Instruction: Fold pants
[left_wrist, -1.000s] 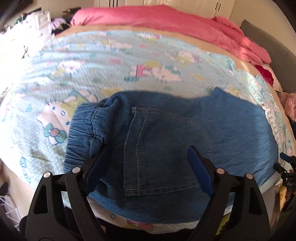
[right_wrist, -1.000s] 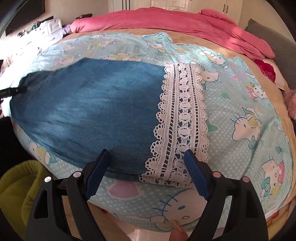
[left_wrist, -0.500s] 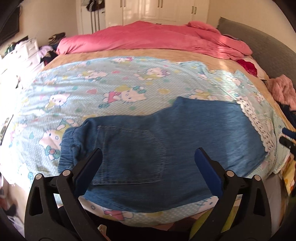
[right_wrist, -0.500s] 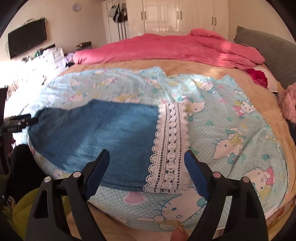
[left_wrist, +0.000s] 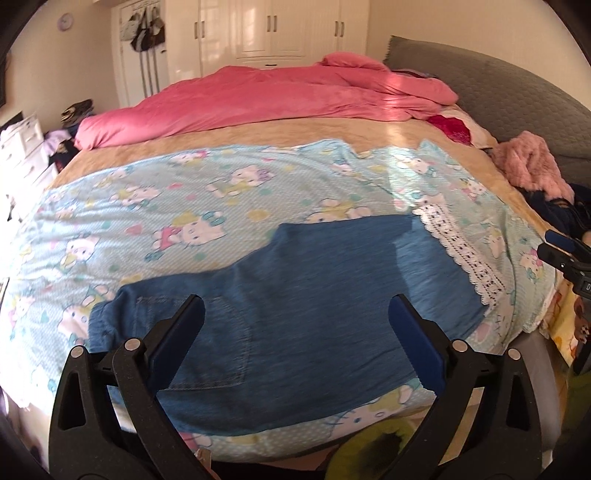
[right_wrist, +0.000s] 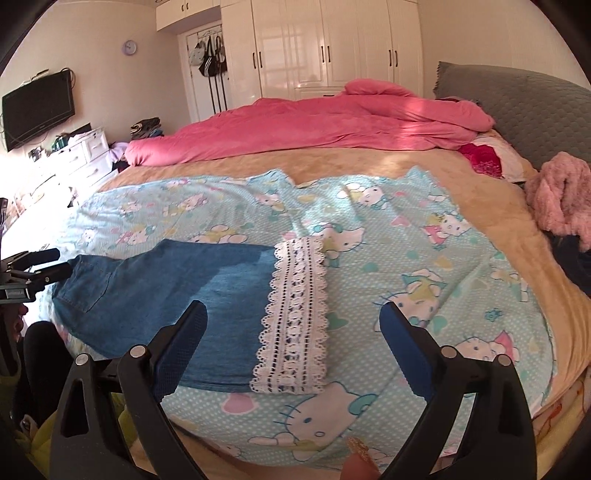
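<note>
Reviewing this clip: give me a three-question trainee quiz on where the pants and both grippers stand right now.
1. True or false: the left gripper is clamped on the denim pants.
2. Which end of the pants carries the white lace trim: A waistband, B leg hem, C back pocket?
3. Fill in: the pants lie on a cartoon-cat sheet, with a ____ duvet behind.

Key: 1 false, its jaws stand wide above the cloth; the right gripper is opening, holding nothing. 2 B. 3 pink.
</note>
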